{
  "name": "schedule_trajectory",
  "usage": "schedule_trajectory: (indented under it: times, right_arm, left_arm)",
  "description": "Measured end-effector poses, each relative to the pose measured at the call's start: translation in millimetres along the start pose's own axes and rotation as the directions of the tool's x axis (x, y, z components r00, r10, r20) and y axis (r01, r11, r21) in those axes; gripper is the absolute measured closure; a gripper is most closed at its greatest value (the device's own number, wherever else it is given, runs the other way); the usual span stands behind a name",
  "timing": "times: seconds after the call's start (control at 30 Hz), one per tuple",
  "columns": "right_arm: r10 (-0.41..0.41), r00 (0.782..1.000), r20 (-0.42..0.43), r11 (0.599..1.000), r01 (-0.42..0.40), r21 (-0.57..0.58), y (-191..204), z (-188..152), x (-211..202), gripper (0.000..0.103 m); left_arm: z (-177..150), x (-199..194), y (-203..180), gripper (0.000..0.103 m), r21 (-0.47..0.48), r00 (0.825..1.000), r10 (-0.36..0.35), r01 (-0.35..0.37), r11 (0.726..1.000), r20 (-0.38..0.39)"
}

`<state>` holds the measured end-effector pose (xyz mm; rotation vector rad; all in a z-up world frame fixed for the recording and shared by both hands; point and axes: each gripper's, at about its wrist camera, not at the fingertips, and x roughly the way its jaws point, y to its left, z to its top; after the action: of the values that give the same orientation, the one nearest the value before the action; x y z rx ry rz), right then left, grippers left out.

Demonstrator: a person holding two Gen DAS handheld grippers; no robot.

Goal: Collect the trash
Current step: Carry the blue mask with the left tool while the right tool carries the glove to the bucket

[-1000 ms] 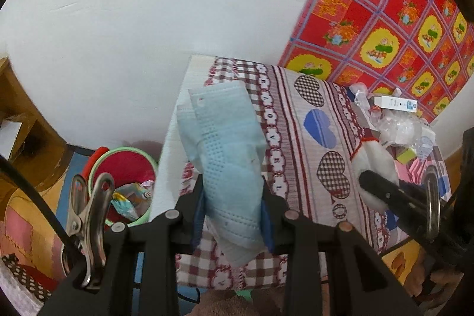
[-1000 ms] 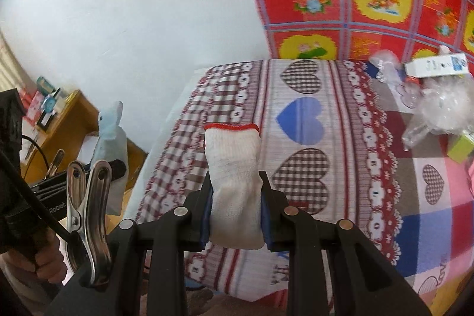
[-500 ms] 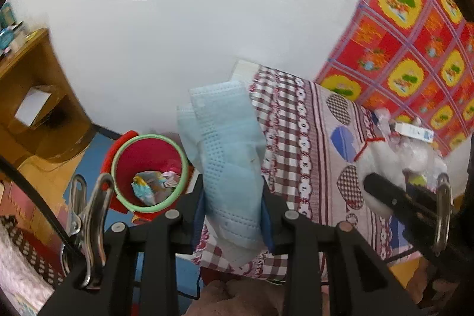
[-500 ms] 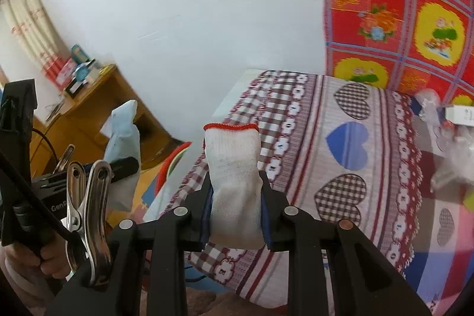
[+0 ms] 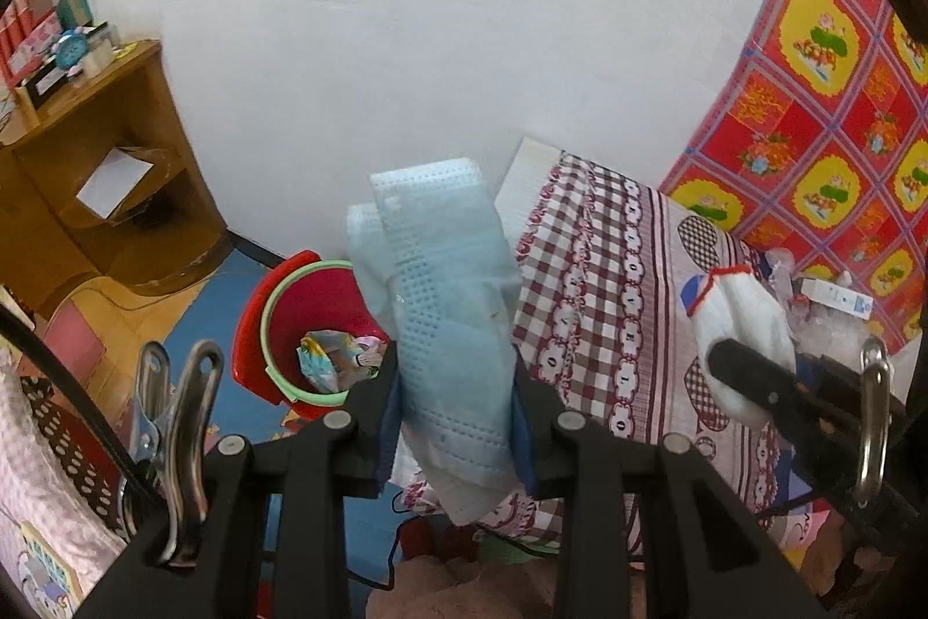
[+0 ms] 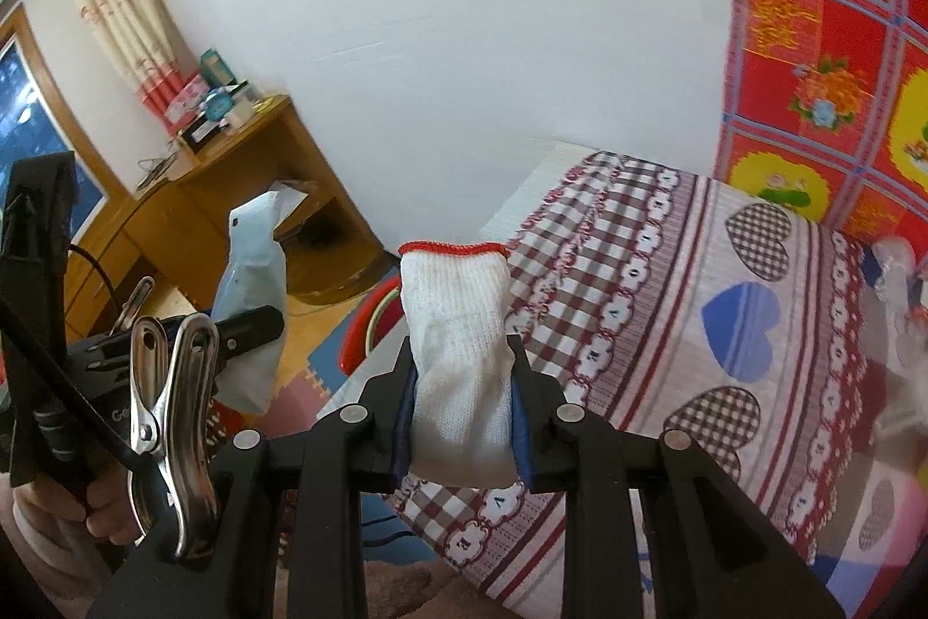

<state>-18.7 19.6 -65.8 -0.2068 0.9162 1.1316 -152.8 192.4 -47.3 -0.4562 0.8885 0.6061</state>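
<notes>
My left gripper [image 5: 455,395] is shut on a light blue face mask [image 5: 443,306] that stands up between its fingers, held in the air beside the table's left end. A red bin with a green rim [image 5: 290,329] stands on the floor below and left of it, with wrappers inside. My right gripper [image 6: 461,407] is shut on a white knit glove with a red cuff [image 6: 458,329], held over the table's left edge. The glove also shows in the left wrist view [image 5: 739,329], and the mask in the right wrist view [image 6: 252,306]. The bin's rim [image 6: 371,323] peeks out behind the glove.
The table carries a checked cloth with hearts [image 5: 609,300]. At its far end lie clear plastic wrap and a small white box [image 5: 835,297]. A wooden shelf unit [image 5: 98,166] stands against the white wall at left. A red and yellow patterned cloth [image 5: 823,108] hangs at right.
Both grippers have swung left, away from the table and toward the bin, each still holding its item. The bin now sits closer to the left gripper's fingers.
</notes>
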Motion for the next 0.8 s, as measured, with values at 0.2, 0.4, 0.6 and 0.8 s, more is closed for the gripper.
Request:
schedule_trajectory:
  times: [0.2, 0.4, 0.6, 0.8]
  right_arm:
    - [0.032, 0.999, -0.006, 0.999, -0.033, -0.040, 14, 9, 8, 0.076]
    - [0.046, 0.999, -0.011, 0.996, -0.047, -0.078, 32, 16, 19, 0.076]
    - [0.040, 0.999, -0.023, 0.996, -0.042, -0.083, 51, 19, 39, 0.076]
    - [0.035, 0.998, -0.047, 0.999, -0.037, -0.039, 71, 29, 73, 0.076]
  left_arm:
    - [-1, -2, 14, 0.070, -0.039, 0.999, 0.033, -0.032, 0.999, 0.012]
    - [1, -1, 31, 0.070, -0.068, 0.998, 0.058, -0.057, 0.996, 0.010]
    - [5, 12, 58, 0.070, -0.079, 0.998, 0.060, -0.061, 0.995, -0.015]
    - [17, 32, 92, 0.070, -0.066, 0.998, 0.038, -0.041, 0.997, -0.055]
